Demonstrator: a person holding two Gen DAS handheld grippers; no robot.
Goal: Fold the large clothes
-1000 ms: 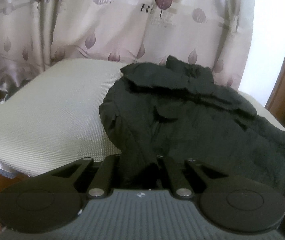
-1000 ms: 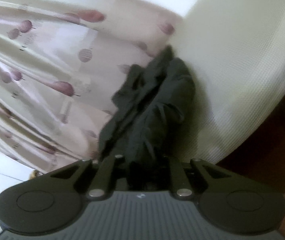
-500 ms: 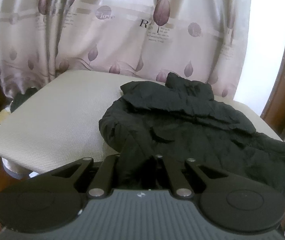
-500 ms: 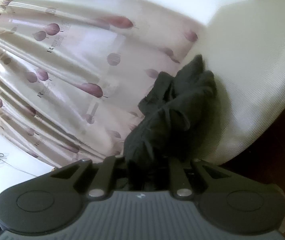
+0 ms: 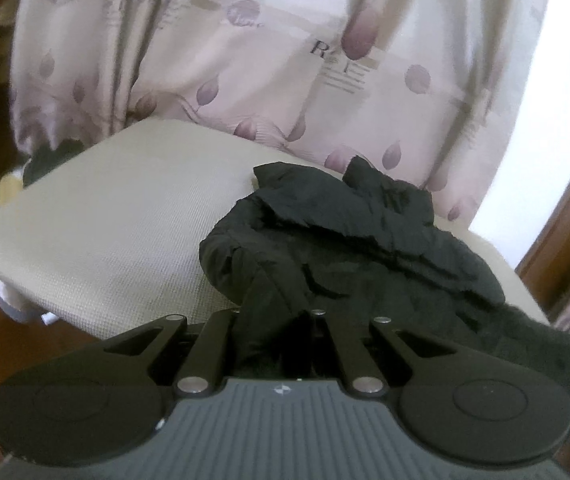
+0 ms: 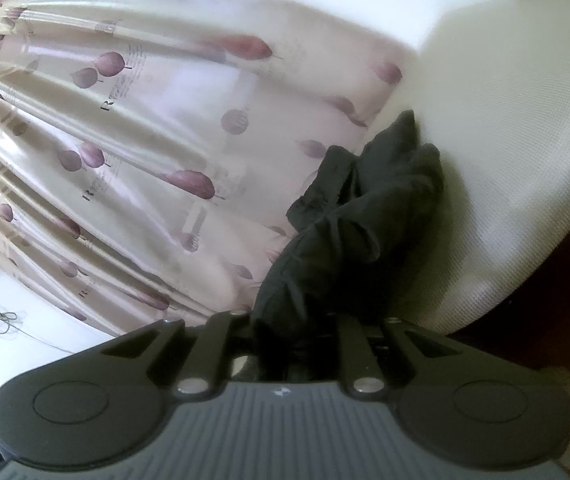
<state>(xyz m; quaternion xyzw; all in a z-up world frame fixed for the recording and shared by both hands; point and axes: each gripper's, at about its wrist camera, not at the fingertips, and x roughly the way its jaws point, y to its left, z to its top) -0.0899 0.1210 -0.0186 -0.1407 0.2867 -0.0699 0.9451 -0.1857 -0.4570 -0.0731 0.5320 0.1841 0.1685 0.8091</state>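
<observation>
The right gripper has its jaws clamped on a bunched black garment, lying at the cream tabletop's curtain-side edge.

Daylight comes through the patterned curtain and a bare window patch at far right, blown out to pure white. The right wrist view has the same white glare along its top and lower left. The black garment reads as a nearly detailless dark mass with soft folds. Both views are softly blurred, the curtain print smeared, and straight lines bow strongly toward the edges. The floor corners lie in deep shadow.
</observation>
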